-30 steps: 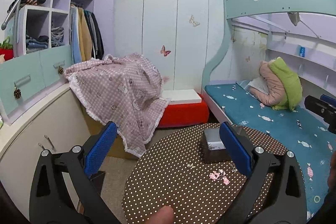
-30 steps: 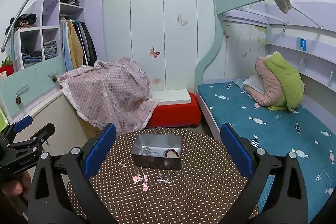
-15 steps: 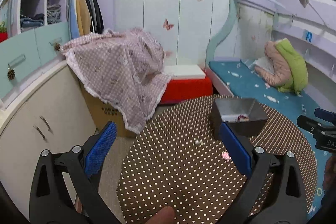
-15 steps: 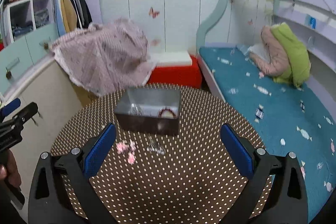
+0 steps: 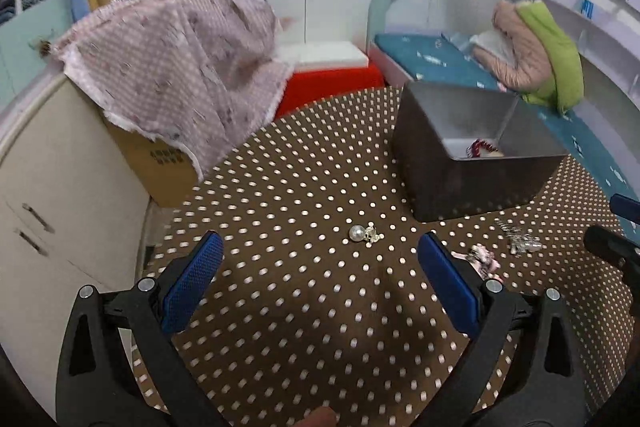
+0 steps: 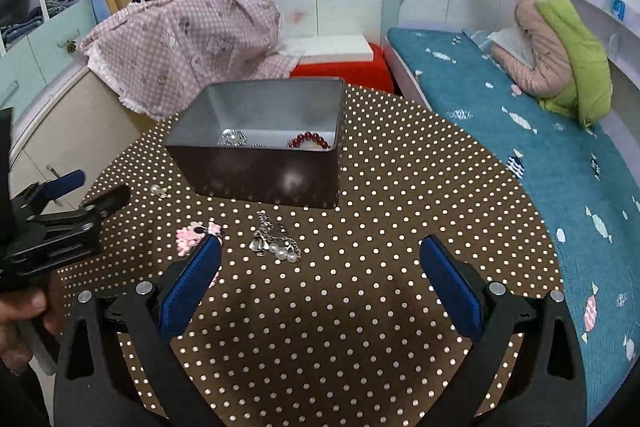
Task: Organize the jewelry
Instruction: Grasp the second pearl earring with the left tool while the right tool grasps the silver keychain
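Three loose pieces in front of metal tin (image 6: 264, 147) | both grippers, left gripper (image 5: 318, 281) and right gripper (image 6: 320, 277), spread, empty | step: approach | next: left pinches pearl earring (image 5: 364, 233) near tin's front-left corner

No readable text anywhere right now. The cardboard box (image 5: 160, 163) carries a dark printed block, too blurred to make out.

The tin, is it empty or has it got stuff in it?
Not empty: the open tin holds a red bead bracelet and a silver piece.
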`<act>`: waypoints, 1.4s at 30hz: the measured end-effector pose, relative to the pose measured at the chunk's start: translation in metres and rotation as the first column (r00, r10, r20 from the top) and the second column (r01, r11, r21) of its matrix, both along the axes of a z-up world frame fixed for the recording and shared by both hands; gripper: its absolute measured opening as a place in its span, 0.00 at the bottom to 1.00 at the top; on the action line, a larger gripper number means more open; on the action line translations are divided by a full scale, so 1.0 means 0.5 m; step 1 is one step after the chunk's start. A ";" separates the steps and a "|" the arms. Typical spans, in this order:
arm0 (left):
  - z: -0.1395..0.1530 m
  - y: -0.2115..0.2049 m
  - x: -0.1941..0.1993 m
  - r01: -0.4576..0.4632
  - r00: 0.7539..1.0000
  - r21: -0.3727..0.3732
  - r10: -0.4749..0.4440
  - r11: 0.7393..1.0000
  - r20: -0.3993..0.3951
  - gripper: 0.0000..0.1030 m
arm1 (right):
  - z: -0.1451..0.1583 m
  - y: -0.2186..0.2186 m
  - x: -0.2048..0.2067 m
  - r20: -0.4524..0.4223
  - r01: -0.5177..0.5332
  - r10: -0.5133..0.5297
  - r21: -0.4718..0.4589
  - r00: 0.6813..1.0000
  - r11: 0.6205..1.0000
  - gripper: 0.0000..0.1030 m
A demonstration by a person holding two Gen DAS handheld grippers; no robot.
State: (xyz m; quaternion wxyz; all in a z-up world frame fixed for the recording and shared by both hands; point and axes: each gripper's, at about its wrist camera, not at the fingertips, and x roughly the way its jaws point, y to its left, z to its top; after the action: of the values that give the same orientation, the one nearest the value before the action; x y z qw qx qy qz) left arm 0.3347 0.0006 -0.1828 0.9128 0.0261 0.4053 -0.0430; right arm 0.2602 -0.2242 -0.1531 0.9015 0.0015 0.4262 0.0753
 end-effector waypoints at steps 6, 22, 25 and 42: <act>-0.057 -0.013 0.051 0.011 0.997 -0.009 -0.012 1.000 -0.077 0.77 | -0.035 0.000 0.022 -0.041 -0.024 0.024 0.002 0.999 1.000 0.93; -0.061 -0.033 0.036 0.128 0.988 -0.065 -0.133 0.990 -0.076 0.16 | -0.083 0.068 0.050 -0.050 -0.192 0.189 -0.074 0.981 0.979 0.16; -0.059 -0.026 0.032 0.138 0.986 -0.088 -0.145 0.986 -0.078 0.10 | -0.084 0.058 0.045 -0.057 -0.186 0.183 -0.060 0.981 0.981 0.08; -0.003 0.001 -0.037 0.154 0.987 -0.100 -0.158 0.983 -0.026 0.10 | 0.001 0.012 -0.004 0.012 -0.154 0.153 0.037 0.988 0.987 0.08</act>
State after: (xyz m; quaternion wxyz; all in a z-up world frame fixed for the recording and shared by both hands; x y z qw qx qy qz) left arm 0.3161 0.0011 -0.1843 0.8999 0.0122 0.4146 -0.1347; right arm 0.2582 -0.2184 -0.1527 0.8948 -0.0148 0.4195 0.1525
